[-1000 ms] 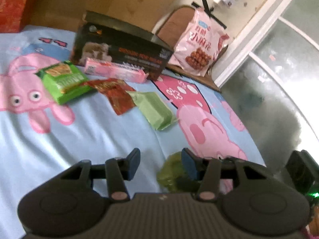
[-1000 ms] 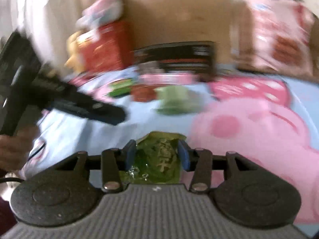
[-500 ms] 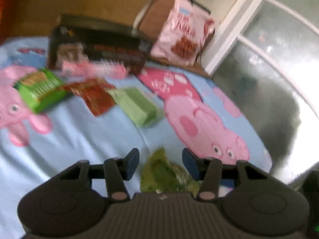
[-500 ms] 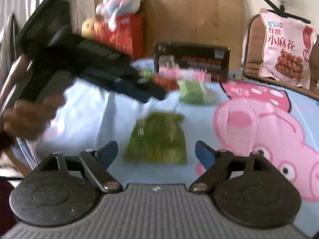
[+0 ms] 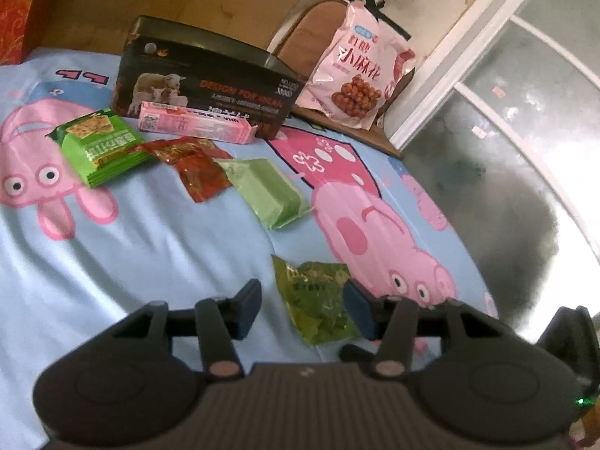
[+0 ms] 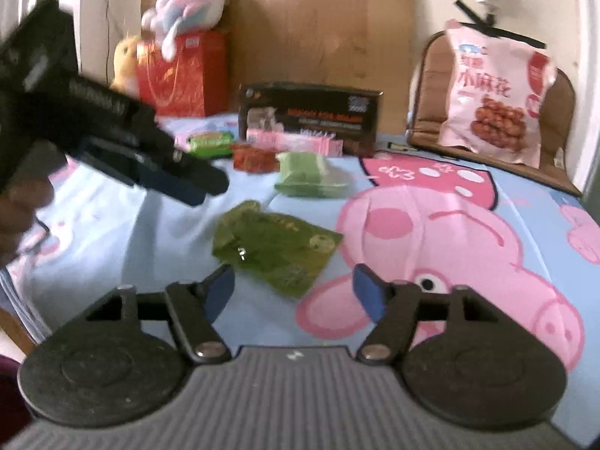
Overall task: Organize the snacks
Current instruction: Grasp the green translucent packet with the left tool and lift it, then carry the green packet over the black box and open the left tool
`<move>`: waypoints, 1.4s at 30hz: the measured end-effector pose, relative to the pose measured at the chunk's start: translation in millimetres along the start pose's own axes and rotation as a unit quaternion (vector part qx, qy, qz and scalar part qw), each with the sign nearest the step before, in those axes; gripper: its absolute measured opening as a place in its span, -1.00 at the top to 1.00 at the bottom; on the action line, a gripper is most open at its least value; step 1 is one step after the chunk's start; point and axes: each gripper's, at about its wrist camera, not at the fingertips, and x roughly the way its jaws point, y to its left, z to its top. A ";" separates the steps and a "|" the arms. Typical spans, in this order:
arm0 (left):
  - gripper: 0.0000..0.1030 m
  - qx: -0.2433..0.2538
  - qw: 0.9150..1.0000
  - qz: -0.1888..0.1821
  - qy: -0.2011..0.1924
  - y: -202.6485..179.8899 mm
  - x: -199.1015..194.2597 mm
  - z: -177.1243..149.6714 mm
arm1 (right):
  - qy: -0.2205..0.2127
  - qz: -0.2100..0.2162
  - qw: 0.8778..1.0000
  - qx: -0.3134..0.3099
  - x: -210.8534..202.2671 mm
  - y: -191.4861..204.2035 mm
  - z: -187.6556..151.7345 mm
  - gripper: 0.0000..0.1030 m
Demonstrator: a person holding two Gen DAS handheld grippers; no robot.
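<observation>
A dark green snack packet (image 5: 318,300) lies flat on the blue cartoon-pig sheet (image 5: 150,247), between the fingers of my open left gripper (image 5: 302,309). In the right wrist view the same packet (image 6: 273,247) lies just ahead of my open, empty right gripper (image 6: 294,292). Farther back lie a pale green packet (image 5: 268,191), a red packet (image 5: 195,165), a bright green cracker pack (image 5: 101,146) and a pink bar (image 5: 195,125). My left gripper (image 6: 180,180) shows at the left of the right wrist view.
A black box (image 5: 210,82) stands behind the snacks. A large pink snack bag (image 5: 356,78) leans on a brown chair (image 6: 423,93) at the back right. A red gift bag (image 6: 180,75) with plush toys is at the back left. The bed edge drops to the floor at the right.
My right gripper opened, let go of the dark green packet and drew back. My left gripper swung over so the packet now lies between its fingers.
</observation>
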 end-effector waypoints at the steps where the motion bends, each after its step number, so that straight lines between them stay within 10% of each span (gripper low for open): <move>1: 0.04 0.006 1.000 0.003 0.006 -3.1 5.3 0.6 | -0.004 0.003 1.000 0.001 0.0 0.5 0.9 -0.27; 10: 0.68 0.013 1.000 -0.004 0.011 -3.3 20.5 -3.7 | -0.017 0.022 0.999 0.020 12.9 7.7 8.2 -0.20; 27: 0.70 -0.080 0.993 -0.083 -0.022 36.4 -24.5 10.0 | 0.000 0.105 0.994 0.039 33.2 15.3 29.0 -0.50; 34: 0.69 -0.058 0.995 -0.082 -0.020 33.8 -22.8 24.2 | -0.014 0.087 0.996 0.024 34.0 18.5 34.7 0.50; 42: 0.68 0.010 0.993 -0.067 -0.092 13.8 -40.3 92.9 | -0.117 0.004 0.993 -0.034 44.7 6.5 98.4 0.63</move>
